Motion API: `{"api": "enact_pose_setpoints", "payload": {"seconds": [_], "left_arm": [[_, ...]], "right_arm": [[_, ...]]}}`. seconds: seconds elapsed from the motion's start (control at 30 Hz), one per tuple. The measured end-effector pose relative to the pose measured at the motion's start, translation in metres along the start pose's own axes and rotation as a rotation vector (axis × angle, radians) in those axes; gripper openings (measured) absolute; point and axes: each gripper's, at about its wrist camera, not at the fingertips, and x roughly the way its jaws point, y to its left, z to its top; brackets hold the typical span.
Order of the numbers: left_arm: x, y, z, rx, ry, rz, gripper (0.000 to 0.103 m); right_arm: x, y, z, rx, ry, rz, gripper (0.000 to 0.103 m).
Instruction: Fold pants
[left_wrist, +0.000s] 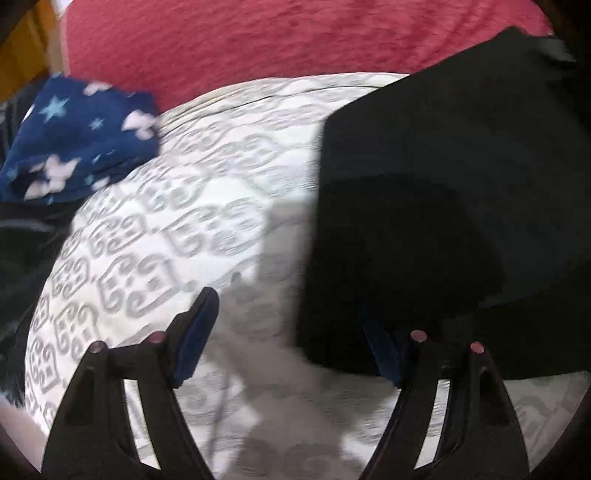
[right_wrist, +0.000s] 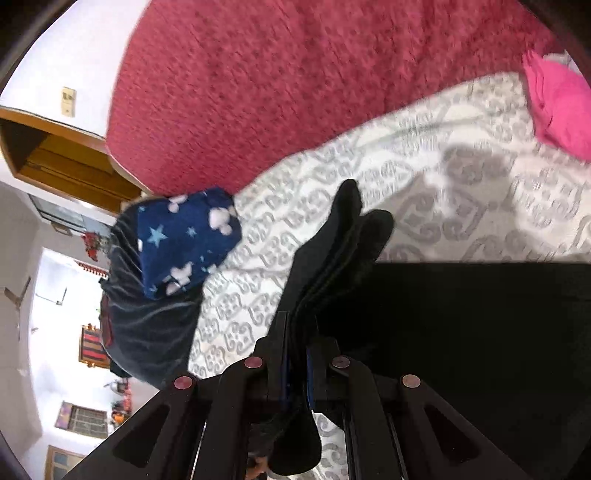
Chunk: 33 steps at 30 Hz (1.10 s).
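- Black cloth pants (left_wrist: 443, 206) lie as a broad, flat panel on the white quilted bedspread with grey scroll pattern (left_wrist: 207, 206), apparently partly folded.
- Left gripper (left_wrist: 291, 332): jaws spread, nothing pinched; the pants' edge lies beside its right finger.
- Right gripper (right_wrist: 295, 354): clenched on a bunched pants end (right_wrist: 343, 236), lifted clear.
- Remaining, probably: lay this end over and flatten.

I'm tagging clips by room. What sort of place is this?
Most likely a home bedroom. The work surface looks like a bed: a patterned white quilt with a red blanket behind it. Clothes lie on it, among them black pants and a starred blue garment.
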Motion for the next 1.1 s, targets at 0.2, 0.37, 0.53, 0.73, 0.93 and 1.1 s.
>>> {"api": "enact_pose_setpoints", "payload": {"seconds": [0.2, 0.37, 0.53, 0.73, 0.93, 1.1], "left_arm": [[-0.01, 0.044, -0.014, -0.129, 0.016, -0.12, 0.078], [-0.017, 0.026, -0.013, -0.053, -0.008, -0.074, 0.078], [-0.027, 0.012, -0.016, -0.003, -0.024, -0.15, 0.078], [-0.037, -0.007, -0.016, 0.036, -0.016, -0.211, 0.078], [-0.045, -0.023, -0.018, 0.095, -0.019, -0.221, 0.078], [-0.054, -0.023, -0.018, 0.101, -0.015, -0.258, 0.078]], "right_arm": [[-0.017, -0.008, 0.001, -0.014, -0.026, -0.041, 0.006], [-0.019, -0.031, -0.011, 0.022, -0.016, -0.075, 0.006], [-0.039, -0.064, -0.023, 0.074, -0.035, -0.094, 0.006], [-0.051, -0.103, -0.038, 0.116, -0.033, -0.138, 0.006], [-0.039, -0.137, -0.058, 0.154, 0.022, -0.185, 0.007], [-0.033, -0.155, -0.068, 0.173, 0.045, -0.202, 0.01]]}}
